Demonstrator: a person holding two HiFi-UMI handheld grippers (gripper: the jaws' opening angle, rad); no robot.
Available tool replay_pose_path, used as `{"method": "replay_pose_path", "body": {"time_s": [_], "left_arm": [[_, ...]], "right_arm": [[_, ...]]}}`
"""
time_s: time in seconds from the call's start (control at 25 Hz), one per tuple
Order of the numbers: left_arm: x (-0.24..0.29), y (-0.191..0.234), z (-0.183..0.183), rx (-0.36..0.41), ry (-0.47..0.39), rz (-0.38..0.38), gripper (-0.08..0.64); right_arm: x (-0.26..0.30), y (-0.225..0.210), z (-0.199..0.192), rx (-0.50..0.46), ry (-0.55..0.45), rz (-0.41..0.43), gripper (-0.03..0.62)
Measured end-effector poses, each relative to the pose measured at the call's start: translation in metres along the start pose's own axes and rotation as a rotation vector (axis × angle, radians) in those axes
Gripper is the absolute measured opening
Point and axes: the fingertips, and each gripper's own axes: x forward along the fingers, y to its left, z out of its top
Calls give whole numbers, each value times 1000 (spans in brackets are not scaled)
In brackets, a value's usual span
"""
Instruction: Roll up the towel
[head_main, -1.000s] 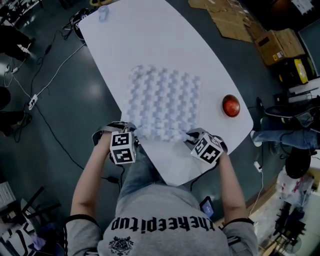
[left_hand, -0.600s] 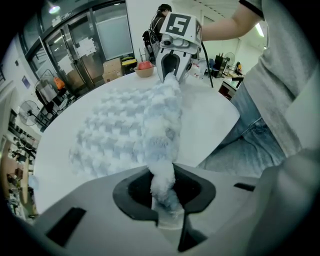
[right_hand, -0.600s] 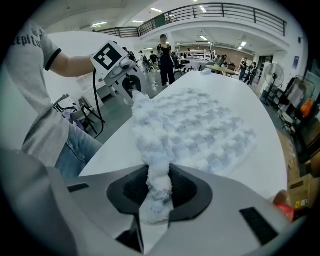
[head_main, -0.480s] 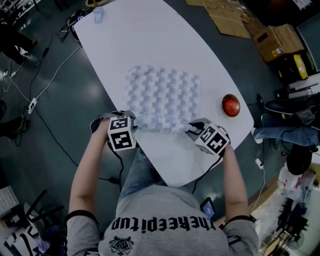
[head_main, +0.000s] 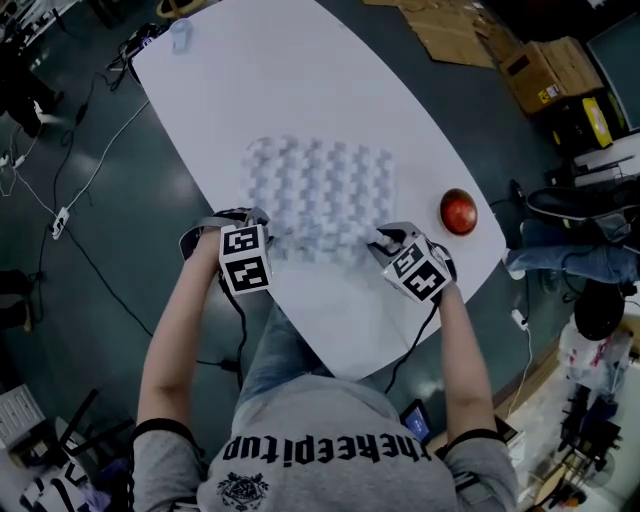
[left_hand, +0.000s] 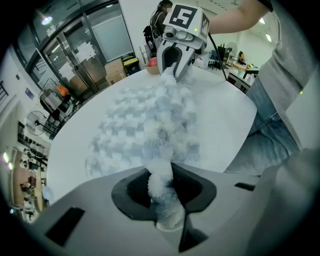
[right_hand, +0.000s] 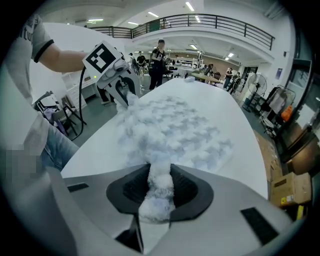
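Note:
A fluffy white and pale-blue checked towel (head_main: 320, 185) lies flat on the white oval table (head_main: 250, 90). Its near edge is lifted and turned over onto itself. My left gripper (head_main: 262, 228) is shut on the near left corner, and a bunched wad of towel (left_hand: 161, 185) sits between its jaws. My right gripper (head_main: 381, 240) is shut on the near right corner, where the pile (right_hand: 157, 192) fills the gap. Both pairs of jaws have just been opening a little, with the towel still pinched between them. Each gripper view shows the other gripper (left_hand: 175, 67) (right_hand: 125, 97) across the turned-over edge.
A red ball-like object (head_main: 459, 212) sits on the table right of the towel. A small pale object (head_main: 180, 35) stands at the table's far end. Cables (head_main: 90, 170) trail on the floor at left. Cardboard boxes (head_main: 540, 70) stand at the upper right.
Both grippers have moved away from me across the table, carrying the towel's near edge over the flat part. The flat stretch of towel looks shorter.

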Motion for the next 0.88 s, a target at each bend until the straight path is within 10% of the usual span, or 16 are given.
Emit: {"method": "replay_pose_path", "body": {"time_s": [0.88], "left_arm": [[0, 38, 1, -23, -85, 105, 127]], "right_arm": [[-7, -50, 24, -5, -93, -266, 161]]}}
